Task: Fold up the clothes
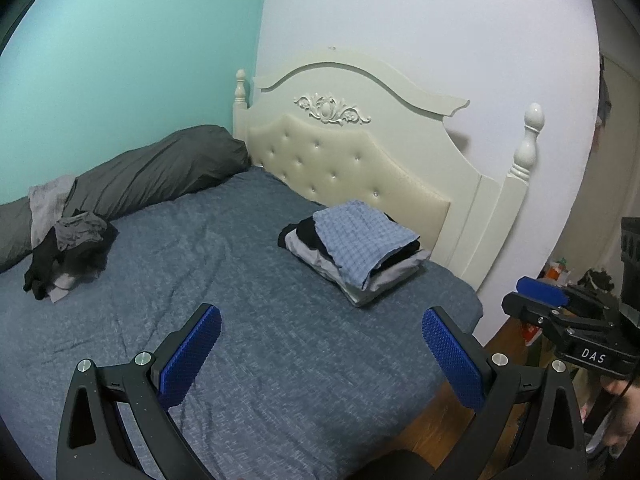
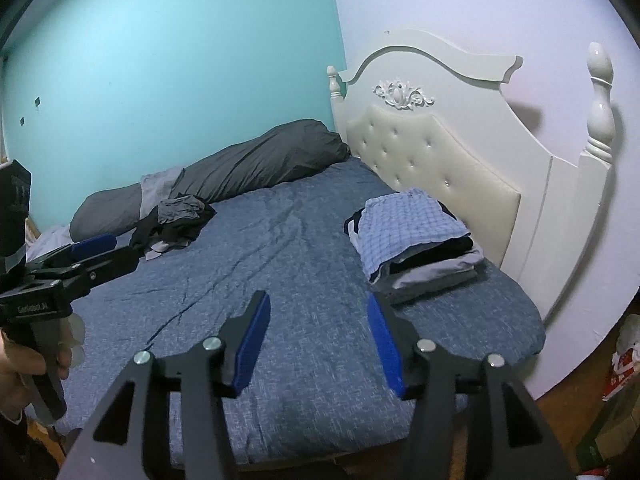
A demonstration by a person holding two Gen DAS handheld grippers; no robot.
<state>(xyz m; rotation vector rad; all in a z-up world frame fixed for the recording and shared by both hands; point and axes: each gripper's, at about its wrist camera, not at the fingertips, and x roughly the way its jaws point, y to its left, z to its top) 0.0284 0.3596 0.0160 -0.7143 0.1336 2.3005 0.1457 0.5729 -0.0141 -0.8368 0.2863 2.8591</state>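
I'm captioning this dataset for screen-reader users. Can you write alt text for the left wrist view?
The left gripper, jaws open and empty, hovers over a blue bed. A stack of folded clothes sits near the cream headboard, and a pile of unfolded clothes lies by a grey pillow. The right gripper shows at the right edge.

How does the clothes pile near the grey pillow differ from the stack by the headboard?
The pile by the pillow is crumpled and loose, while the stack by the headboard is folded flat in layers. The pile is mostly black and grey, whereas the stack is topped by a blue checked garment. The pile touches the grey pillow; the stack sits near the bed's right edge. Both rest on the blue bedspread, and neither gripper touches them.
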